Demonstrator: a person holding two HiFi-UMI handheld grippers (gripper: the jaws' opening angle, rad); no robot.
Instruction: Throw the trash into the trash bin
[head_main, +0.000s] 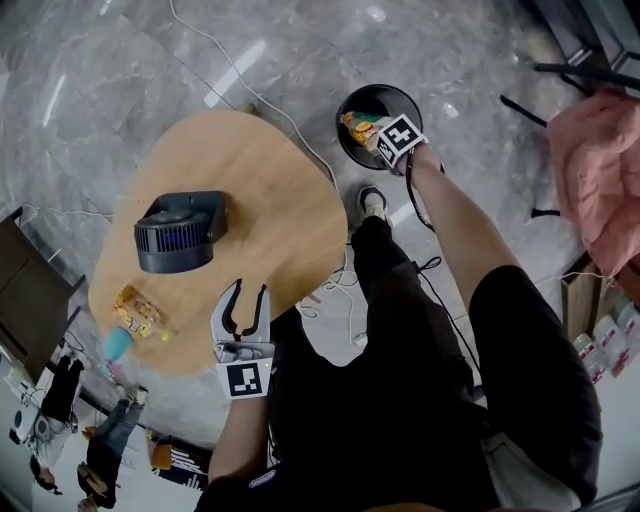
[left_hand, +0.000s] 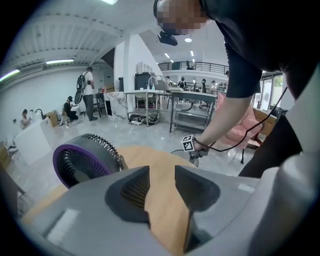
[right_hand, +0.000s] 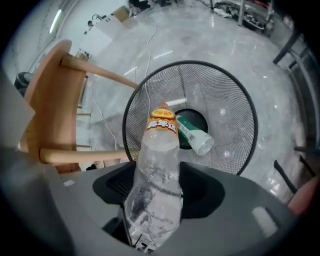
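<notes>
**Right tool over bin with bottle, left tool idle at table edge**

- Right tool (right_hand: 157, 187): clamped on a clear crushed bottle (right_hand: 159, 150) with an orange label, neck pointing away from the jaws. It hangs right above the open mouth of the black mesh trash bin (right_hand: 230, 115).
- One green-labelled bottle (right_hand: 192, 132) already lies at the bin's bottom. The rest of the mesh is bare.
- The bin stands on the floor, just off the table (head_main: 260, 170) at its far-right edge. The person's shoe (head_main: 373, 203) sits in the gap between them, with a white cable (head_main: 240, 80) running past.
- Left tool (head_main: 251, 288): jaws apart, nothing between them, only wood showing through. The tips are over the table's near edge.
- Table is rounded, light wood. A dark fan (head_main: 178, 232) with a purple ring sits left of centre. There is open wood between the fan and the left tool, and across the whole right half.
- More trash at the table's left end, close to the edge: a yellow wrapper (head_main: 138, 312) and a pale blue item (head_main: 117, 343) touching it.
- Floor (head_main: 120, 60) is glossy grey marble. A pink cloth (head_main: 595, 170) lies at far right, well clear of the bin.
</notes>
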